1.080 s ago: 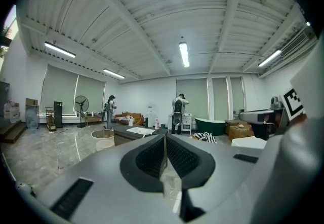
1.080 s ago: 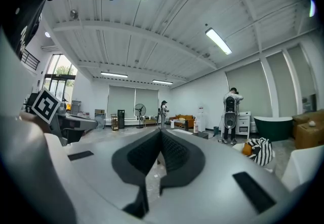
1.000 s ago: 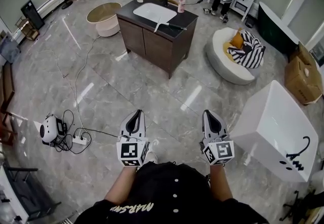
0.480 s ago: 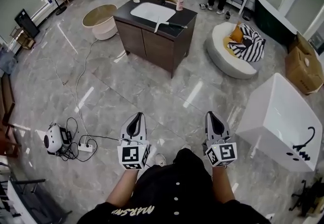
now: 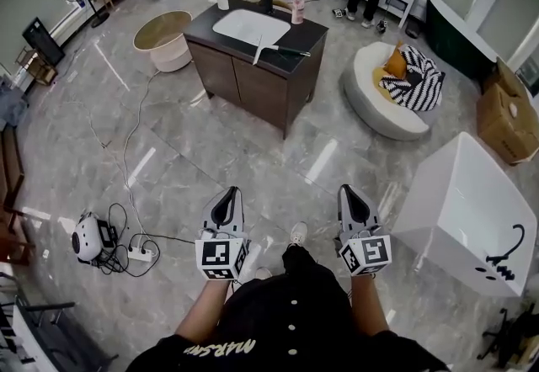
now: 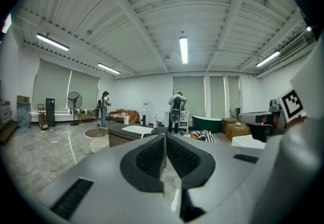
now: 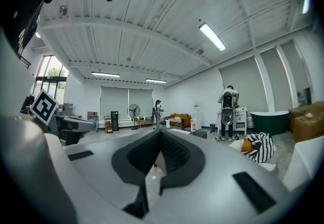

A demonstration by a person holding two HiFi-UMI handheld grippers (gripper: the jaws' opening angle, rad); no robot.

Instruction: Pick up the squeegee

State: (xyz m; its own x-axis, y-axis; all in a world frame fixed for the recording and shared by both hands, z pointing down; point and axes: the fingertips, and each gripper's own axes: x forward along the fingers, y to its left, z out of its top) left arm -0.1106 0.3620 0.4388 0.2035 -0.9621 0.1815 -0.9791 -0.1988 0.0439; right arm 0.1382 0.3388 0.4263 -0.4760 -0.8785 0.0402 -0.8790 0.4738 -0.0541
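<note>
The squeegee [image 5: 271,49], with a white blade and a black handle, lies on the dark top of a vanity [image 5: 262,90] far ahead, beside its white sink [image 5: 241,25]. Both grippers are held side by side at waist height over the floor, well short of the vanity. My left gripper [image 5: 228,192] has its jaws pressed together with nothing between them, as the left gripper view [image 6: 164,138] also shows. My right gripper [image 5: 349,190] is shut and empty too, seen closer in the right gripper view [image 7: 160,135].
A white bathtub [image 5: 465,209] stands close on the right. A round white seat [image 5: 383,101] with a striped cushion lies right of the vanity, a round tub [image 5: 163,37] left of it. Cables, a power strip [image 5: 139,254] and a white device [image 5: 87,237] lie on the floor at left. People stand at the back.
The person has stepped forward towards the vanity, carrying both grippers along; the floor and the power strip slide down the picture, and a shoe now shows between the grippers. Both stay shut.
</note>
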